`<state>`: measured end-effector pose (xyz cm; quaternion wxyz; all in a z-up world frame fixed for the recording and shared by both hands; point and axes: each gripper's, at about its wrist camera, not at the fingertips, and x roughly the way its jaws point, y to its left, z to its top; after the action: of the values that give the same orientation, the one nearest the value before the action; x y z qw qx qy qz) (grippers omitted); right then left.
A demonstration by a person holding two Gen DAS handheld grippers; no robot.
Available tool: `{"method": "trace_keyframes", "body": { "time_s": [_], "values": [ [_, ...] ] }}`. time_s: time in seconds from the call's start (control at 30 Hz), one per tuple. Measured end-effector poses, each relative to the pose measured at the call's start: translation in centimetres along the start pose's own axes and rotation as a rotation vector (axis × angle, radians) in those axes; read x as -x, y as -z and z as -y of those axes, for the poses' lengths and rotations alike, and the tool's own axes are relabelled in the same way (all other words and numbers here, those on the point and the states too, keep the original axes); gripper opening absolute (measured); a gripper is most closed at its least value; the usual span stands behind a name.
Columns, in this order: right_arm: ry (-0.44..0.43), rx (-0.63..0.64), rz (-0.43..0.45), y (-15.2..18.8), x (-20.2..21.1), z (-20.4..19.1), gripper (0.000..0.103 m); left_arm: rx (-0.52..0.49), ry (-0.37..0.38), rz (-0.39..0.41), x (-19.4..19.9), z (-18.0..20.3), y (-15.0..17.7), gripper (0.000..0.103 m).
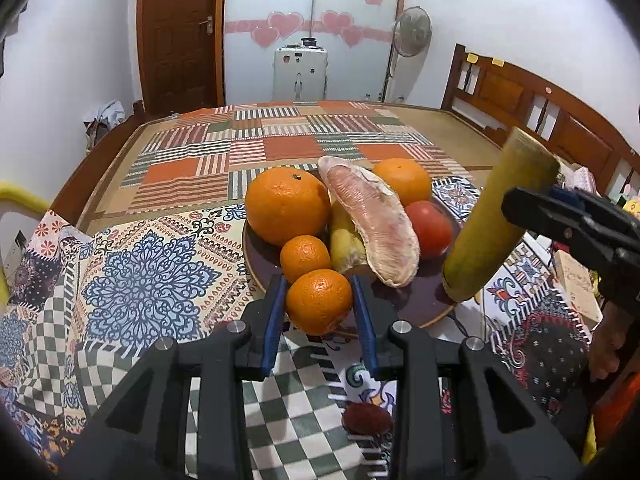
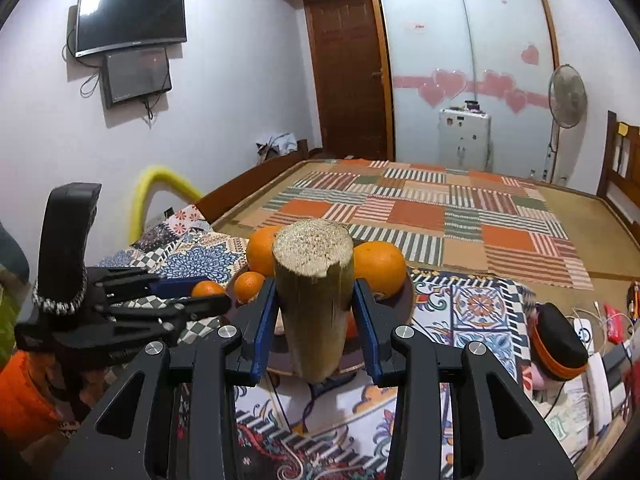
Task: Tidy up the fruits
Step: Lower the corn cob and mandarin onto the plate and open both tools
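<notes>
A patterned cloth (image 1: 148,280) spreads over the bed across the lower half of the left wrist view, with a brown plate (image 1: 424,304) at centre frame heaped with fruit. The right tool (image 2: 316,320), filling the bottom of its own view, points level toward the plate and is clamped on a thick yellow-green sugarcane piece (image 2: 314,300), its blue pads (image 2: 264,320) pressed to either side of the stalk. In the left wrist view that same stalk (image 1: 492,224) leans at the right of frame, lower end at the plate's right rim, upper cut end tilted toward the upper right, where the right tool (image 1: 560,208) reaches in from the frame's right edge.

The left tool (image 1: 319,304), low at centre, is angled down at the near edge of the plate with its jaws apart, flanking a small orange (image 1: 318,300); whether the pads touch the fruit cannot be told.

On the plate, a large orange (image 1: 286,204) sits upper left, a peeled pomelo segment (image 1: 372,220) lies diagonally across the middle over a banana (image 1: 346,244), a red tomato (image 1: 430,228) rests at right, another orange (image 1: 402,180) behind it, and a smaller orange (image 1: 305,258) just left of the banana.
</notes>
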<state>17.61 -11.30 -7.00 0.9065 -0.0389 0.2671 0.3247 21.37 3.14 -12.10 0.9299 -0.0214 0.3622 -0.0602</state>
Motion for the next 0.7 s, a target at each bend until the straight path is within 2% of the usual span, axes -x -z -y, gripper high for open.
{"method": "trace_keyframes", "body": {
  "time_s": [0.5,0.6,0.67,0.7],
  "values": [
    [0.031,0.028,-0.07,-1.1,-3.3,-1.0,0.034,0.014,0.0,-0.028,-2.0,0.1,-0.2,0.033],
    [0.043,0.051,-0.083,-1.0,-3.7,-1.5,0.034,0.009,0.002,-0.023,-1.9,0.3,-0.2,0.042],
    [0.055,0.068,-0.088,-1.2,-3.9,-1.8,0.034,0.013,0.005,-0.02,-1.9,0.4,-0.4,0.051],
    [0.061,0.077,-0.091,-1.1,-3.9,-1.9,0.034,0.012,0.005,-0.017,-1.9,0.4,-0.3,0.051]
  ]
}}
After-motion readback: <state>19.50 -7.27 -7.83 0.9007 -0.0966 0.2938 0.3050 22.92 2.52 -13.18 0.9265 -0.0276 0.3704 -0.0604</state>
